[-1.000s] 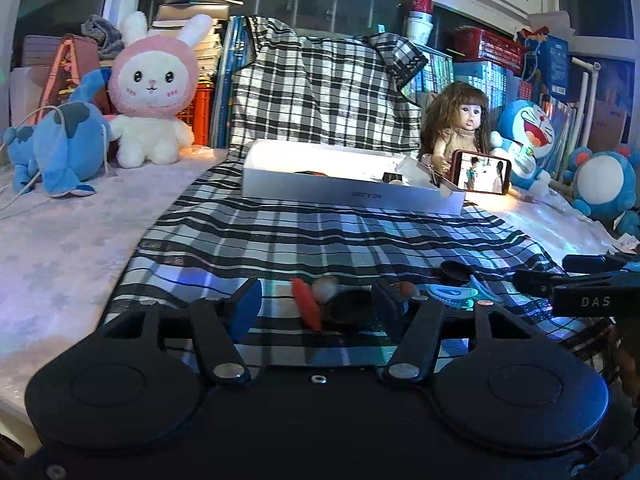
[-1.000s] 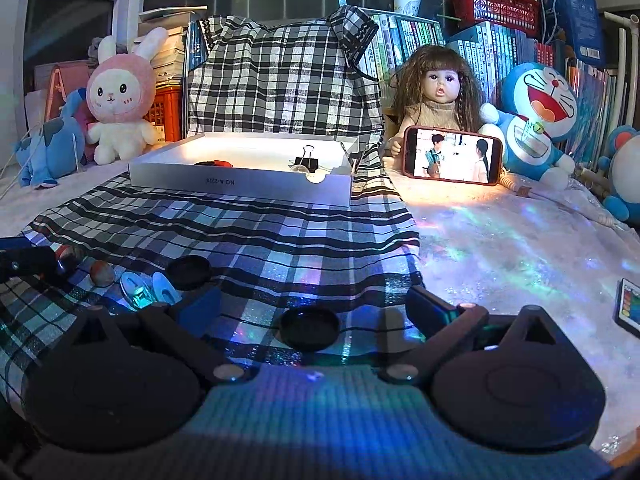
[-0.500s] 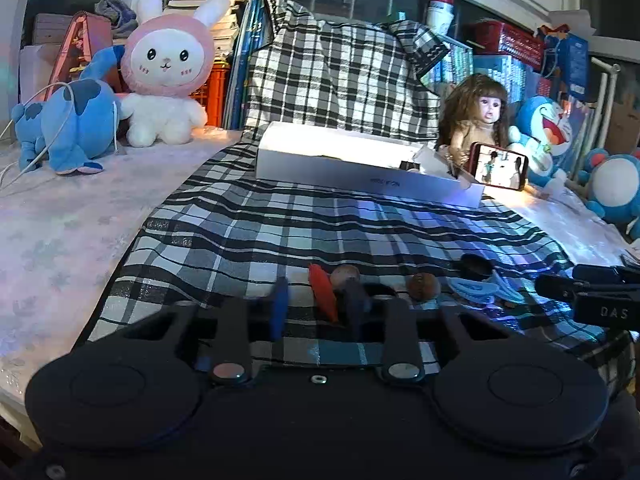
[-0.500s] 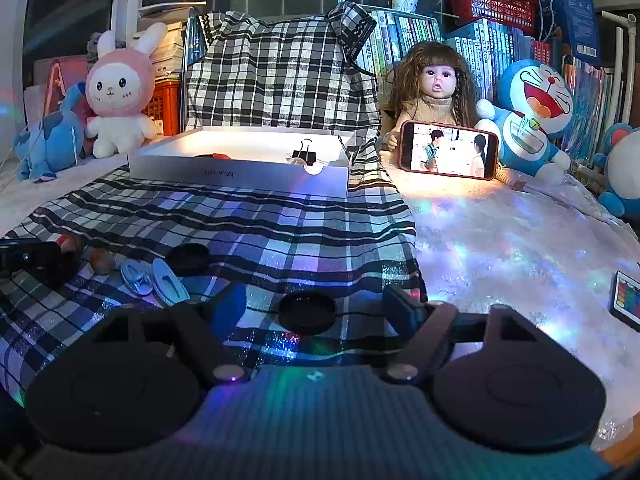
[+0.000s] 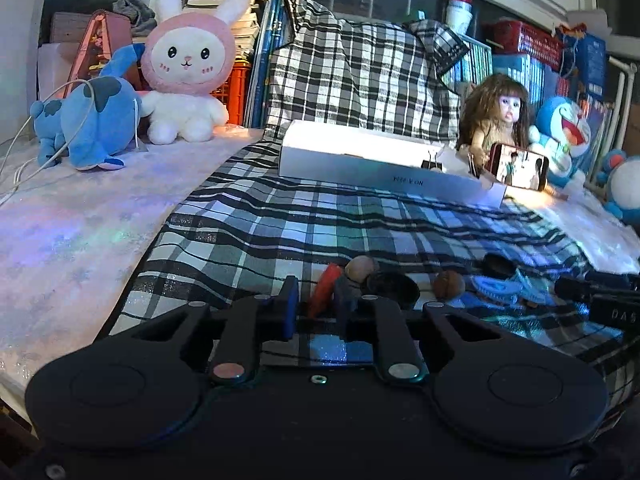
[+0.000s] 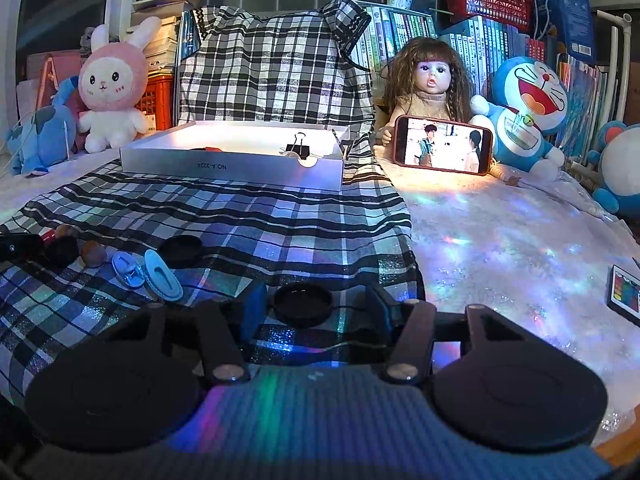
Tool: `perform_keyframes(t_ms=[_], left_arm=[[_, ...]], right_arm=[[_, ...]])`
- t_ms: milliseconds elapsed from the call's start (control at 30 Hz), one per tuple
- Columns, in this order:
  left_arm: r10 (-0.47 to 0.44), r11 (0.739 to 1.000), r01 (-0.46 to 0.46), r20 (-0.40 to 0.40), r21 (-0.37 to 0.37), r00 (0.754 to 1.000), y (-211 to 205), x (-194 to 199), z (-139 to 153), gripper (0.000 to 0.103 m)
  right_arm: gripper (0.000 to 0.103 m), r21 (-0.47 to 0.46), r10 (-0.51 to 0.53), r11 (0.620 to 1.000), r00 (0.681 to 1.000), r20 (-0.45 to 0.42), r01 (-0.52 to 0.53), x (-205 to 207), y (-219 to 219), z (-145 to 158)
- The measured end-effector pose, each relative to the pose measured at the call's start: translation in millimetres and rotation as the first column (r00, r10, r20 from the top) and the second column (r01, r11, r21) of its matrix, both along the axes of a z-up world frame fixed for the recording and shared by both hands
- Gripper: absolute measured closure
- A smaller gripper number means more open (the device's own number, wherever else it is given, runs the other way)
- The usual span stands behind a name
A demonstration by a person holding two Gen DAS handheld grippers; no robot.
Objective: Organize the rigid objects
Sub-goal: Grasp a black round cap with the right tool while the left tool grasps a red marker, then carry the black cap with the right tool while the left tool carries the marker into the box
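On the plaid cloth (image 5: 320,216), my left gripper (image 5: 317,300) is closing its jaws the last bit, and its pads pinch a small red piece (image 5: 325,290). Just past it lie two brown balls (image 5: 362,268) (image 5: 449,285), a black cap (image 5: 392,286) and light blue clips (image 5: 496,290). My right gripper (image 6: 316,310) is closing its jaws around a black round cap (image 6: 303,304). Gaps still show on both sides of that cap. Another black cap (image 6: 180,249) and the blue clips (image 6: 160,274) lie to its left. A white box (image 6: 232,168) stands farther back with a binder clip (image 6: 298,148) inside.
A phone (image 6: 442,144) playing video leans on a doll (image 6: 430,76) right of the box. Plush toys stand at the back left (image 6: 114,84) and right (image 6: 528,108), with books behind. A small remote (image 6: 626,290) lies at the right edge.
The left jaws came together from wide apart onto the red piece. The right jaws narrowed from fully wide toward the black cap, which has not moved.
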State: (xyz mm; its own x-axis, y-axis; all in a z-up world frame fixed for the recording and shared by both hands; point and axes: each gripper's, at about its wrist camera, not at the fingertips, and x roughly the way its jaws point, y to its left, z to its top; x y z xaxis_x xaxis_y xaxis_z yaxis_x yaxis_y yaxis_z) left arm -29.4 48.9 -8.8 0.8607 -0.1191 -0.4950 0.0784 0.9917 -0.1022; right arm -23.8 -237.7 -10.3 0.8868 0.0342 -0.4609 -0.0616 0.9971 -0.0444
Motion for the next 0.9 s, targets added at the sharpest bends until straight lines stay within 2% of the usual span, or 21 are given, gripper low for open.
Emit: perform_keyframes(t_ms=[300, 367, 400, 633, 900], left_arm=[[-0.031, 0.999, 0.030, 0.018, 0.025, 0.999, -8.7, 5.4, -3.6, 0.084], [-0.048, 0.999, 0.048, 0.017, 0.019, 0.999, -10.0, 6.1, -3.8, 0.092], [-0.055, 0.998, 0.055, 0.013, 0.008, 0.998, -9.7, 6.4, -2.9, 0.093], [-0.072, 0.997, 0.072, 0.014, 0.002, 0.997, -13.2, 7.7, 4.5, 0.093], [-0.077, 0.997, 0.077, 0.023, -0.020, 0.997, -12.0, 26.5, 18.3, 0.093]], right_arm=[[0.050, -0.001, 0.003, 1.000, 1.000, 0.004, -0.003, -1.4, 4.4, -0.9], [0.059, -0.001, 0.009, 1.000, 1.000, 0.006, -0.009, -2.4, 5.9, -1.0], [0.066, 0.000, 0.008, 1.000, 1.000, 0.008, -0.008, -2.9, 7.0, -1.0], [0.066, -0.013, 0.013, 1.000, 1.000, 0.026, -0.012, -4.0, 11.2, 1.0], [0.066, 0.005, 0.005, 1.000, 0.999, 0.039, -0.005, 7.4, 9.5, 10.8]])
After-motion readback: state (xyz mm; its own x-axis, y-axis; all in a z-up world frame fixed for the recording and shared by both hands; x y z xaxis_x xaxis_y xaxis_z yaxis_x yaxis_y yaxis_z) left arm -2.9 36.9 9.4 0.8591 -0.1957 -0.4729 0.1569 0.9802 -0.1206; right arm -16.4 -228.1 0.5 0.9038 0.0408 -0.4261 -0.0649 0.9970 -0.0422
